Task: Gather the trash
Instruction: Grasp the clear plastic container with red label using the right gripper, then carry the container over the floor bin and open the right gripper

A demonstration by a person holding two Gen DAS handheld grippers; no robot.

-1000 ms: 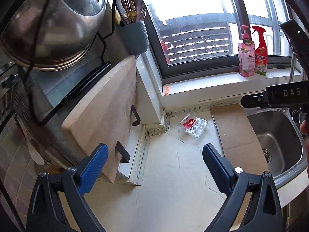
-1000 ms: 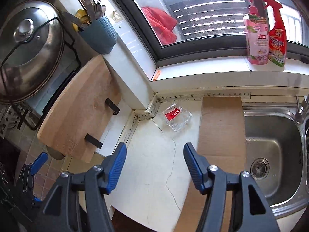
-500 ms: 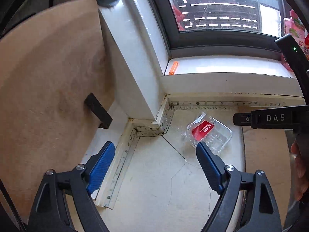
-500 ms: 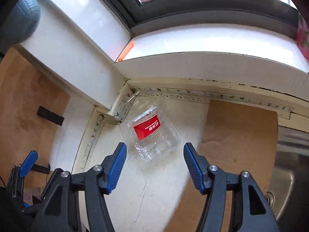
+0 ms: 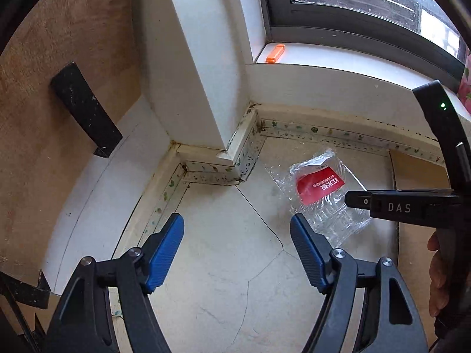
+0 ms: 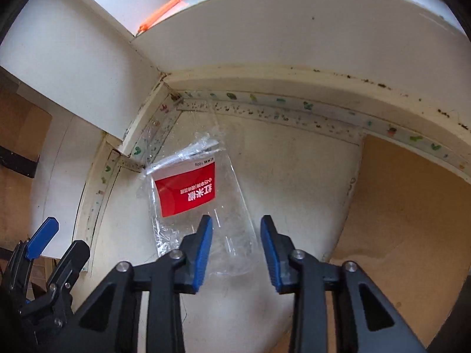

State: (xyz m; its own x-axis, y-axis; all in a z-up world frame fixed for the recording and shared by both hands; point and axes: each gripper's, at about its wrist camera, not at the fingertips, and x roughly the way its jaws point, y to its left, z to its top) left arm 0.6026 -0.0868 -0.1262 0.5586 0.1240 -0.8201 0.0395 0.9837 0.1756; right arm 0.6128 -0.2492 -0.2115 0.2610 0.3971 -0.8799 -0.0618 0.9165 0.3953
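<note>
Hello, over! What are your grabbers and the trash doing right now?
Right hand-held gripper closing around clear wrapper, pads not yet pressing. Left hand-held gripper open beside it, nothing between. Nothing blocking.

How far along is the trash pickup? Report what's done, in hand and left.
Done: nothing looks collected yet; the clear plastic bag with a red label lies on the cracked white countertop.
In hand: the right gripper straddles the bag's near end, its jaws just closing, pads not yet pressing. The left gripper is open beside it, also narrowing.
Left: pinch, lift, and carry it off.
</note>
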